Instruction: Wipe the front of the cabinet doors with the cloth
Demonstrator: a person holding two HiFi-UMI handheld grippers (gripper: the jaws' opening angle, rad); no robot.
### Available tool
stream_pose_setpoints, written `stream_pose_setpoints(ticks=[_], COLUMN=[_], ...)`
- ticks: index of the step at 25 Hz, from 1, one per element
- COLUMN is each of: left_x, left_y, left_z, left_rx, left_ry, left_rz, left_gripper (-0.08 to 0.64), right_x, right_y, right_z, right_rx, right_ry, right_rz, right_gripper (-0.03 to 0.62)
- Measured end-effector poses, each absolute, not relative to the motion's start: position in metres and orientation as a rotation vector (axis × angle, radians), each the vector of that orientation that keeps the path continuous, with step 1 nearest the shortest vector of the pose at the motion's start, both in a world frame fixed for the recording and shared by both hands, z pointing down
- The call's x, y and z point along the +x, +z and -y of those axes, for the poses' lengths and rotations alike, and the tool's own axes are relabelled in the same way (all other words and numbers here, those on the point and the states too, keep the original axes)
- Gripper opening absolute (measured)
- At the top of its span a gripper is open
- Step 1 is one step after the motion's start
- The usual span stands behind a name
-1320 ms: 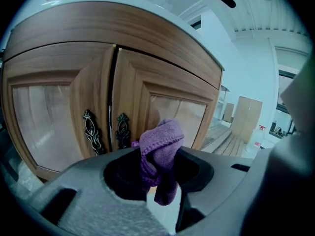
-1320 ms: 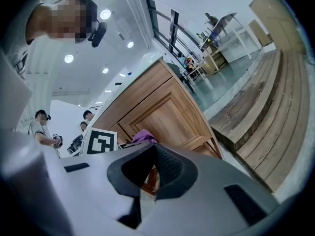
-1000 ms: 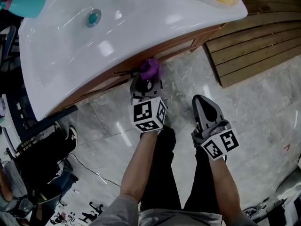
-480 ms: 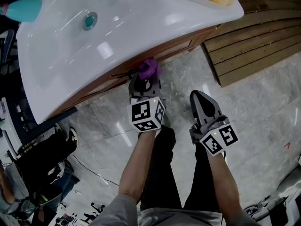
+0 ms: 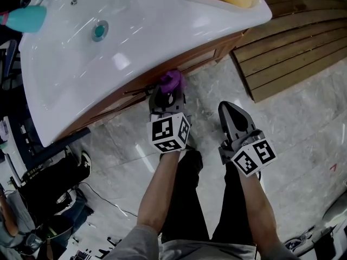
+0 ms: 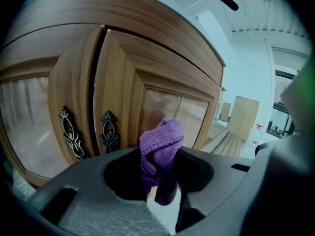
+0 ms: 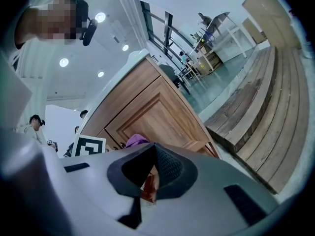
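Judging by how things lie, wiping is barely under way: the wooden cabinet doors (image 6: 147,77) show no streak or damp patch to mark what has been covered, so most of the front seems left to do. At the left, the glossy white washbasin (image 5: 81,64) curves over the cabinet. The doors are warm brown wood with raised frames, paler inset panels and two ornate dark metal handles (image 6: 109,131). The left gripper (image 5: 167,97) is clamped on a bunched purple knitted cloth (image 6: 160,149), soft and ribbed. The cloth is at the cabinet front, under the basin rim; whether it touches is unclear. The right gripper (image 5: 234,118) hangs over the veined stone floor (image 5: 303,140), jaws together on nothing. Slatted wooden boards (image 5: 293,42) lie farthest right.
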State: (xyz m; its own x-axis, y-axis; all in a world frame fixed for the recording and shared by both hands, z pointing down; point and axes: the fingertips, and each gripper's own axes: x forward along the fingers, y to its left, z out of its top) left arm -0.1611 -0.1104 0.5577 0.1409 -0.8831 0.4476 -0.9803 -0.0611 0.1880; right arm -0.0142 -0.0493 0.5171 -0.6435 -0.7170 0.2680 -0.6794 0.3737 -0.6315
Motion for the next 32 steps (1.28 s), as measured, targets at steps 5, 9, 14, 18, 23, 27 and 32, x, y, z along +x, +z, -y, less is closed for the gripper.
stream_pose_setpoints(ticks=[5, 9, 14, 18, 23, 27, 32], left_x=[-0.152, -0.141, -0.125, -0.114, -0.100, -0.089, -0.073], left_y=[0.560, 0.564, 0.567, 0.571, 0.574, 0.575, 0.576], left_z=[0.115, 0.120, 0.127, 0.132, 0.139, 0.143, 0.150], left_rx=[2.008, 2.020, 2.040, 2.057, 2.069, 2.085, 2.092], left_ry=[0.309, 0.314, 0.314, 0.325, 0.331, 0.331, 0.321], left_rz=[1.769, 1.754, 1.733, 1.709, 1.686, 1.666, 1.647], left_gripper=[0.137, 0.137, 0.137, 0.137, 0.137, 0.137, 0.137], right_x=[-0.007, 0.001, 0.015, 0.026, 0.035, 0.043, 0.053], right_y=[0.520, 0.524, 0.528, 0.530, 0.534, 0.536, 0.538], right_z=[0.051, 0.052, 0.057, 0.063, 0.068, 0.071, 0.070], right_rx=[-1.315, -1.324, -1.347, -1.367, -1.373, -1.384, -1.388], right_ry=[-1.136, -1.139, -1.134, -1.133, -1.137, -1.135, -1.137], right_rz=[-2.542, -2.532, -2.511, -2.491, -2.474, -2.460, -2.450], right_gripper=[0.009, 0.009, 0.009, 0.009, 0.008, 0.008, 0.009])
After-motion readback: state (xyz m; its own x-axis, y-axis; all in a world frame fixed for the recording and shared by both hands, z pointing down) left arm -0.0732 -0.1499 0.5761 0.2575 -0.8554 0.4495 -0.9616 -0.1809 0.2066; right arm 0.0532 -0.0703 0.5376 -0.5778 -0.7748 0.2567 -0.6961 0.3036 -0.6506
